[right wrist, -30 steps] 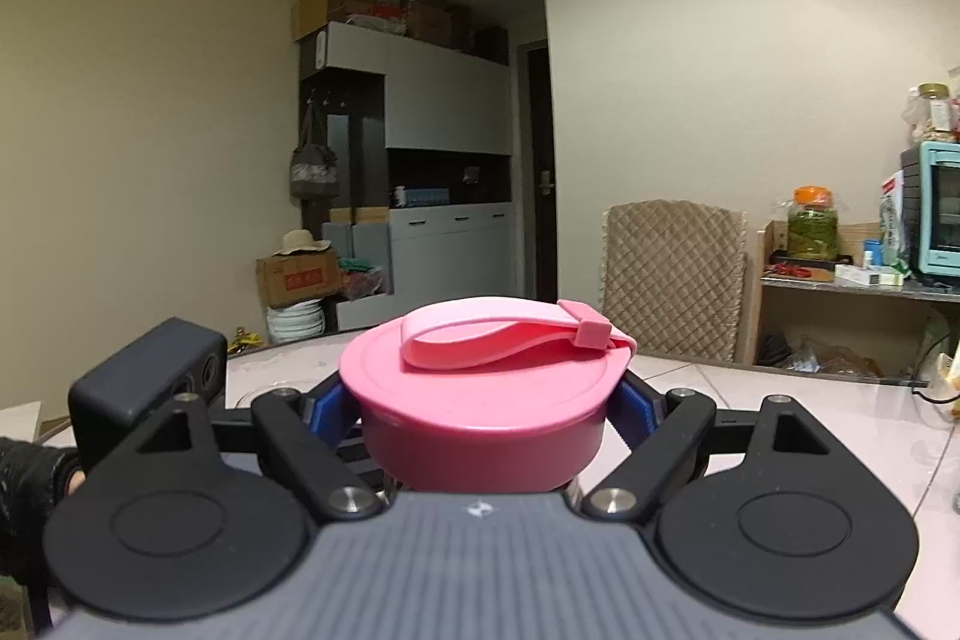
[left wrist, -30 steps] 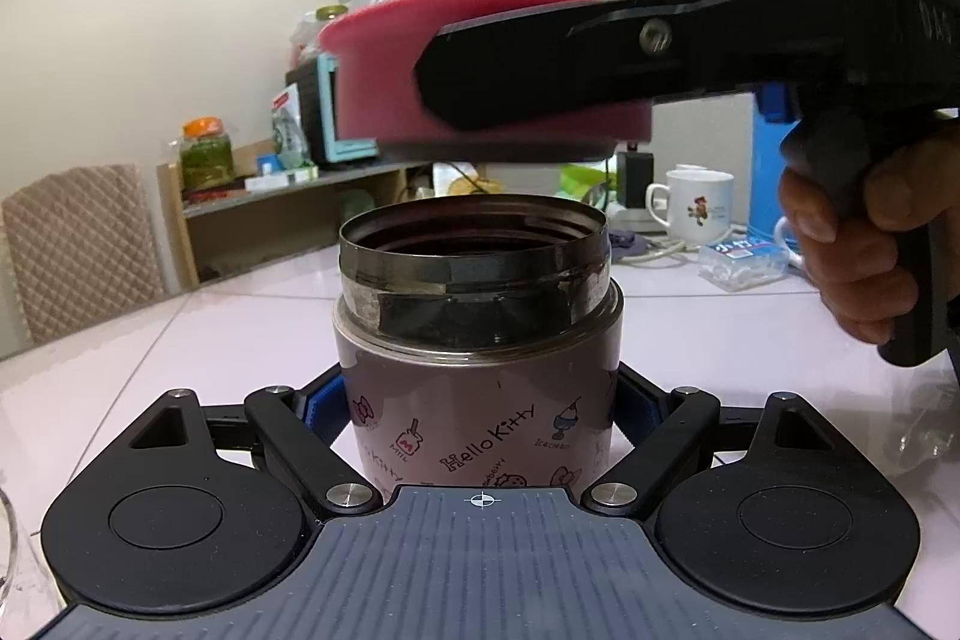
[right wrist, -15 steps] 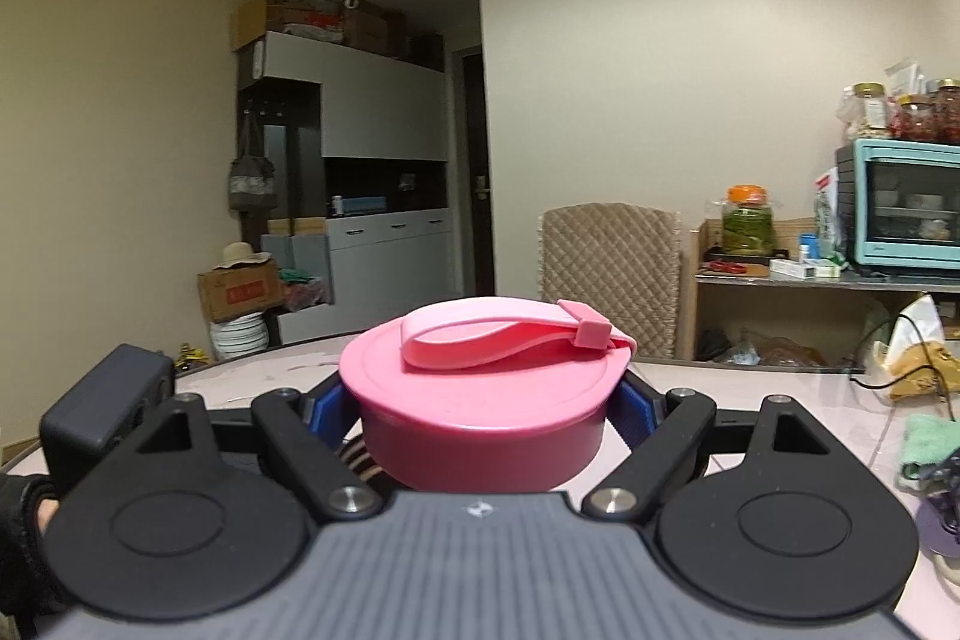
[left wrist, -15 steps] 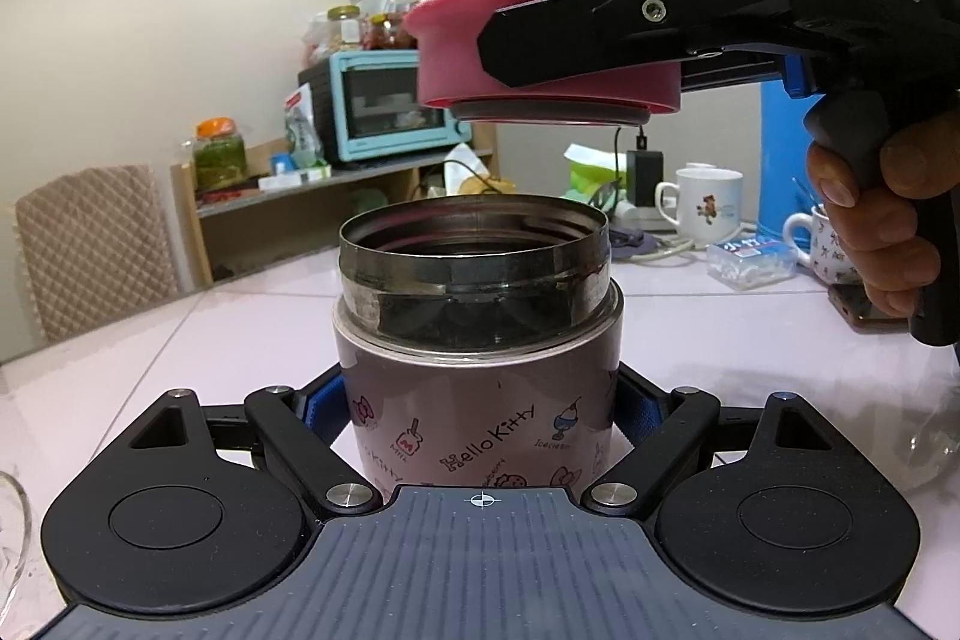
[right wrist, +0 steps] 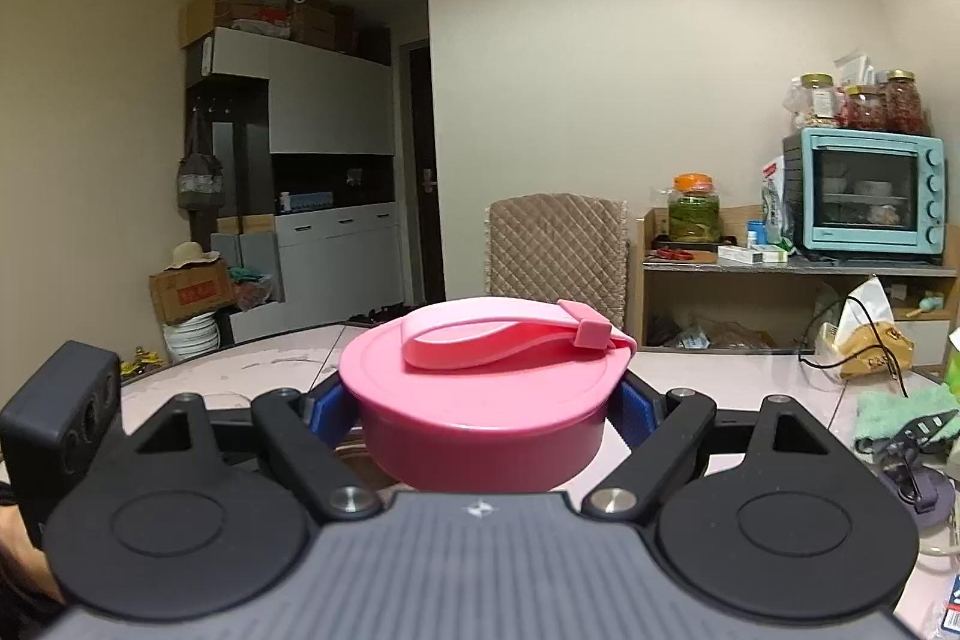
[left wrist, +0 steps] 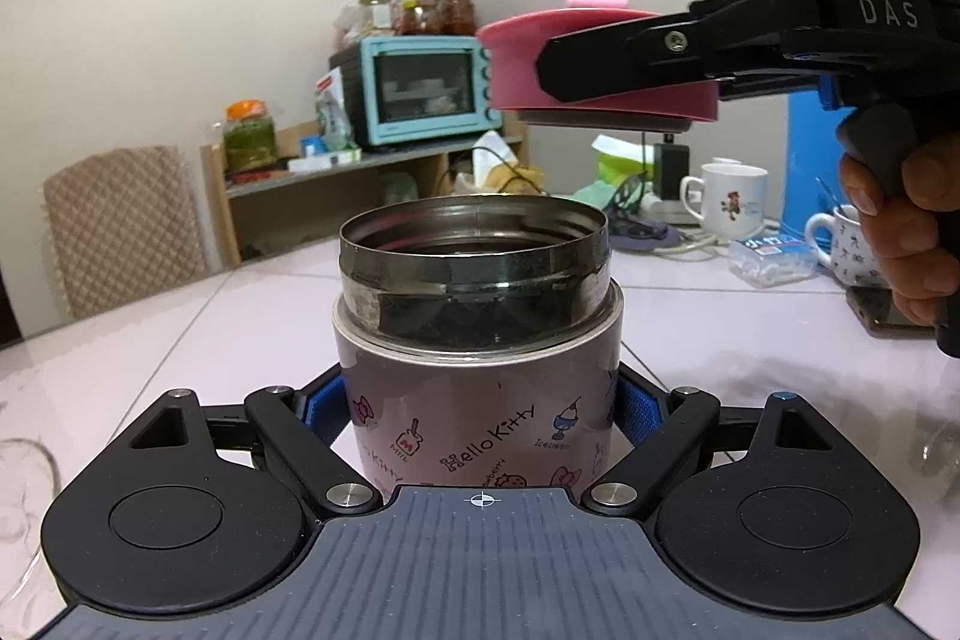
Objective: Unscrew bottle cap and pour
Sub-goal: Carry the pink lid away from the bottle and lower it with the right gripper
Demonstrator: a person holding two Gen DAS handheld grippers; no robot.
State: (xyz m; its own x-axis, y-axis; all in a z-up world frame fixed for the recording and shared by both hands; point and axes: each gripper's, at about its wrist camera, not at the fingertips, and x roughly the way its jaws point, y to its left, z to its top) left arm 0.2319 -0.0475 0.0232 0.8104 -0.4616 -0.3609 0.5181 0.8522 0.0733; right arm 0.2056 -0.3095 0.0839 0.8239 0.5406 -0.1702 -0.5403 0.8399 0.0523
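Holding the Hello Kitty bottle upright on the pale surface, your left hand-held gripper presses its blue pads against both sides of the body. The bottle's steel mouth is uncovered. Your right hand-held gripper is clamped around the pink cap, its strap folded flat across the top. From the left wrist view, the cap hangs in the air above the bottle and off to its right, clear of the rim, with your right hand gripping the handle.
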